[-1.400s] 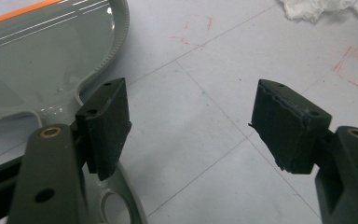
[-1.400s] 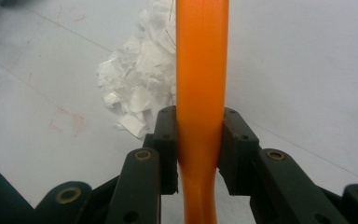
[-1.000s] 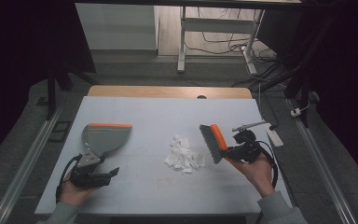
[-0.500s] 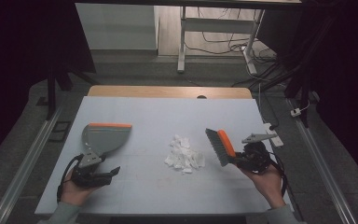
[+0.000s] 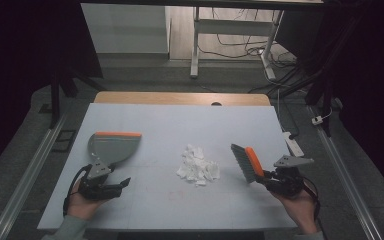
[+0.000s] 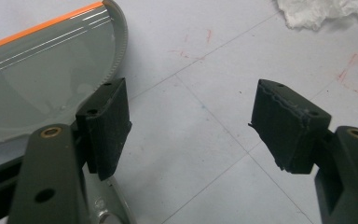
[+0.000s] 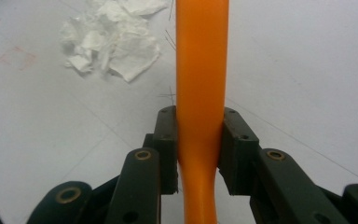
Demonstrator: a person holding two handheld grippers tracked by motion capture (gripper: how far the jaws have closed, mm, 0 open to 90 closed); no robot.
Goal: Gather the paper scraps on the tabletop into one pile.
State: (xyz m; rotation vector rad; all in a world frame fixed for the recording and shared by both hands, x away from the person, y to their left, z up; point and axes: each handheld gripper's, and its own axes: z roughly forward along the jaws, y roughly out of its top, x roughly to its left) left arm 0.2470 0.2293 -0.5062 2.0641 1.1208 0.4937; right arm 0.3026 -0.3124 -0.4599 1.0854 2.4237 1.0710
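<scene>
The right tool [image 5: 269,176] grasps the orange brush [image 5: 247,162] right of the paper scraps [image 5: 198,165]; the left tool [image 5: 114,184] stays released near the dustpan [image 5: 112,147].

An orange-backed brush [image 5: 247,162] with grey bristles stands tilted just right of the white paper scraps [image 5: 198,166], while a grey, orange-edged dustpan [image 5: 114,146] lies flat well left of them.

A white surface [image 5: 180,125] marked with faint red scribbles [image 6: 354,70] is seen beneath the jaws; a power strip [image 5: 292,144] is laid beyond the right jaws.
</scene>
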